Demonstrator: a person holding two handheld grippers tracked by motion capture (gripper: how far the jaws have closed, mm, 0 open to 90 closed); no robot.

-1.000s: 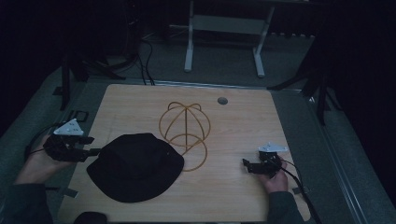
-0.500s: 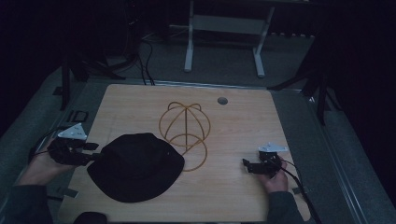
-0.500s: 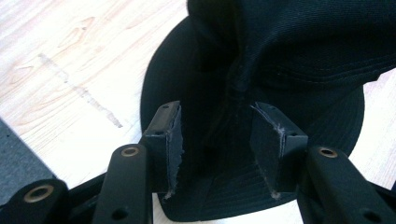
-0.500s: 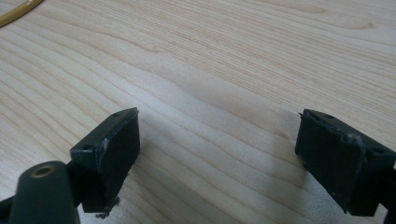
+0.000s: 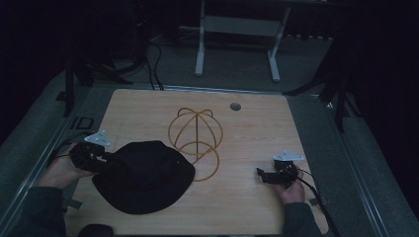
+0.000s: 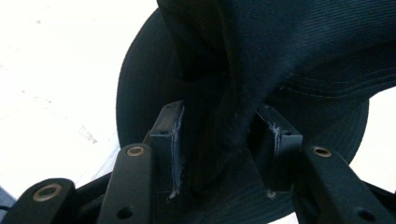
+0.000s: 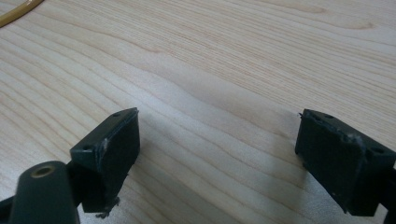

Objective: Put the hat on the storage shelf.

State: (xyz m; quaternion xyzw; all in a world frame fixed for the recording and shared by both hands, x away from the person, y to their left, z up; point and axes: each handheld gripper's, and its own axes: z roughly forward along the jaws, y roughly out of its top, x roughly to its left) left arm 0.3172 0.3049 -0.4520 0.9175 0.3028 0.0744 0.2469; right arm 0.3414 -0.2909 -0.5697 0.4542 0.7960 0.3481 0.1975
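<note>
The light wooden desk (image 5: 257, 133), with fine grain and rounded corners, carries a black bucket hat (image 5: 146, 176) of ribbed fabric lying near its front left, its brim spread flat. Behind the hat and just touching its brim stands a wire hat frame (image 5: 196, 134) of thin yellow-brown loops. The left gripper (image 5: 101, 159) comes in level from the desk's left edge, held in a hand (image 5: 62, 170), and its fingers (image 6: 169, 140) have just been closing on a raised fold of the hat's fabric, which sits between them. The right gripper (image 5: 264, 175) rests low on the desk, well apart from the hat, fingers (image 7: 109, 147) wide over bare wood. A small grey disc (image 5: 235, 106) sits near the far edge
</note>
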